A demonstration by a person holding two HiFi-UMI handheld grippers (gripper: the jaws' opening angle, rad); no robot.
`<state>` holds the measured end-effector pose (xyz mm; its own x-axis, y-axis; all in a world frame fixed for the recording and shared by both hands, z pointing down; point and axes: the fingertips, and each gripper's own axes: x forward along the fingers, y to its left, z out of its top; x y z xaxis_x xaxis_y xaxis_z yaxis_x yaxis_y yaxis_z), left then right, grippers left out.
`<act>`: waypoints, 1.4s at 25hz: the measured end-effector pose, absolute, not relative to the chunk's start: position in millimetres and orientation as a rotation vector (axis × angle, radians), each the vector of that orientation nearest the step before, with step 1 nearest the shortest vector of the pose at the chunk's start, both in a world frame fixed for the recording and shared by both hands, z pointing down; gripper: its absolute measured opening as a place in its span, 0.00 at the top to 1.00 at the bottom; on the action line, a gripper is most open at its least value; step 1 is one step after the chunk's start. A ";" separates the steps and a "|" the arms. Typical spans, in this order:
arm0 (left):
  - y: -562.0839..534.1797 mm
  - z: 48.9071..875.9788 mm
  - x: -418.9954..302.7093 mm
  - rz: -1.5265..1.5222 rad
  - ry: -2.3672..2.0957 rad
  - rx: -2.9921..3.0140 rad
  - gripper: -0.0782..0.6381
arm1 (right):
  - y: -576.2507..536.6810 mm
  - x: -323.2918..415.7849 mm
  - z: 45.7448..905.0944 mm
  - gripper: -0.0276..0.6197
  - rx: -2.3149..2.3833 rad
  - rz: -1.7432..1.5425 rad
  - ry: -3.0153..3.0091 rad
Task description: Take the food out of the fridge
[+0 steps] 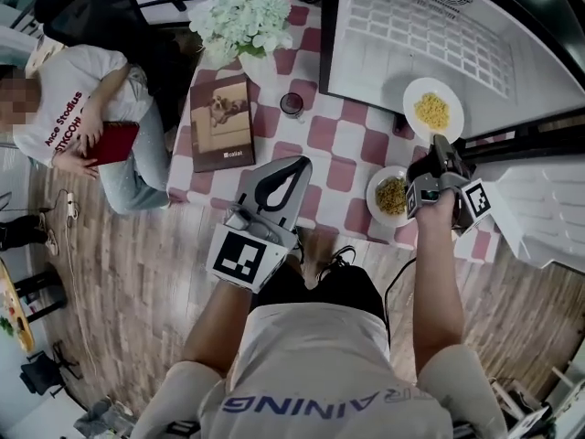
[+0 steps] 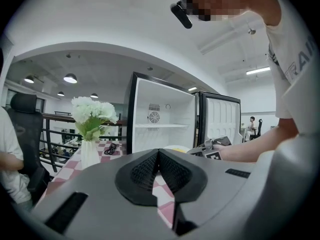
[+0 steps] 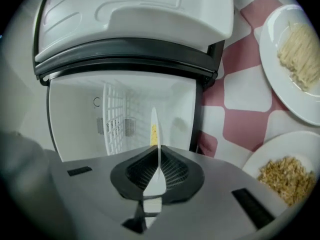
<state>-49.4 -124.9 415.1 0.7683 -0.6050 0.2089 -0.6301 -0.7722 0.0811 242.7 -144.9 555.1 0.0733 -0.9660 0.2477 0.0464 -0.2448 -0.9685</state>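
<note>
The small white fridge stands open on the checked table, its inside bare. My right gripper is shut on the rim of a white plate of yellow food, held just in front of the opening. In the right gripper view that plate shows edge-on between the pads. A plate of brownish food sits on the table below it, and a plate of pale noodles lies beside that one. My left gripper hovers shut and empty over the table's near edge.
The fridge door hangs open at the right. A vase of white flowers, a brown book and a small dark cup stand on the table's left half. A person sits on the floor left of the table.
</note>
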 end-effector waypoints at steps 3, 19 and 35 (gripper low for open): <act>-122.5 414.8 -65.4 0.252 -1.049 2.808 0.88 | -132.5 211.3 547.3 0.91 -1.361 -1.408 1.077; -101.9 416.3 -146.7 0.231 -1.298 2.698 0.88 | -93.0 26.2 602.5 0.91 -1.245 -1.845 1.441; -87.8 428.4 -179.1 0.223 -1.312 2.647 0.88 | -82.9 -17.0 651.7 0.91 -1.383 -1.955 1.574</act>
<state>-179.1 -87.8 428.4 0.5998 -0.7714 0.2125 -0.7983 -0.5951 0.0930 -17.0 -82.9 651.7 -0.5050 -0.7061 0.4963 -0.3341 -0.3702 -0.8668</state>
